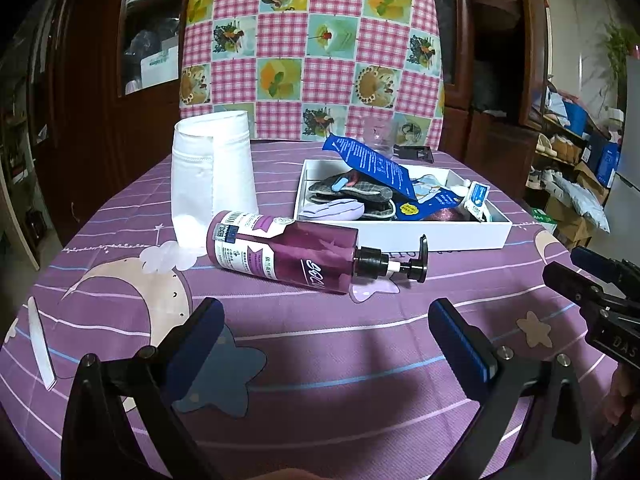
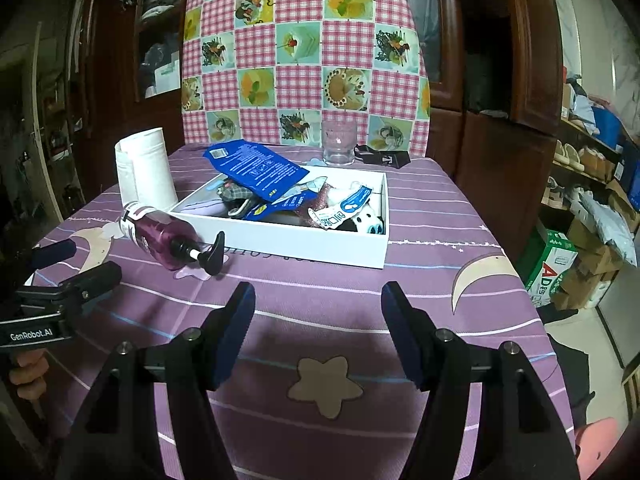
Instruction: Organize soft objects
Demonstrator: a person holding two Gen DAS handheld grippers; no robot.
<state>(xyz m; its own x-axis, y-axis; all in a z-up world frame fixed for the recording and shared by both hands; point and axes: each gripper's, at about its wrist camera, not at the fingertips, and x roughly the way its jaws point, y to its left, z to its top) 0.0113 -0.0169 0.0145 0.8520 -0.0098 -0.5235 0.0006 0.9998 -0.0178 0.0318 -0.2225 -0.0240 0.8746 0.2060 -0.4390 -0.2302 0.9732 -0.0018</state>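
Observation:
A white shallow box [image 1: 400,236] [image 2: 304,240] stands on the purple tablecloth, filled with soft items: a blue packet [image 1: 372,164] [image 2: 256,168], a grey plaid cloth [image 1: 356,192], a small white sachet [image 1: 478,196] [image 2: 332,216]. A purple pump bottle [image 1: 288,252] [image 2: 164,236] lies on its side in front of the box. My left gripper [image 1: 326,316] is open and empty, just short of the bottle. My right gripper [image 2: 318,300] is open and empty, in front of the box. Each gripper shows at the edge of the other's view.
A white rolled fabric [image 1: 212,184] [image 2: 146,168] stands upright left of the box. A clear glass [image 2: 339,142] and a black clip [image 2: 384,157] sit behind the box. A checkered chair back [image 1: 312,48] rises behind the table. A white strip [image 1: 40,344] lies at the table's left edge.

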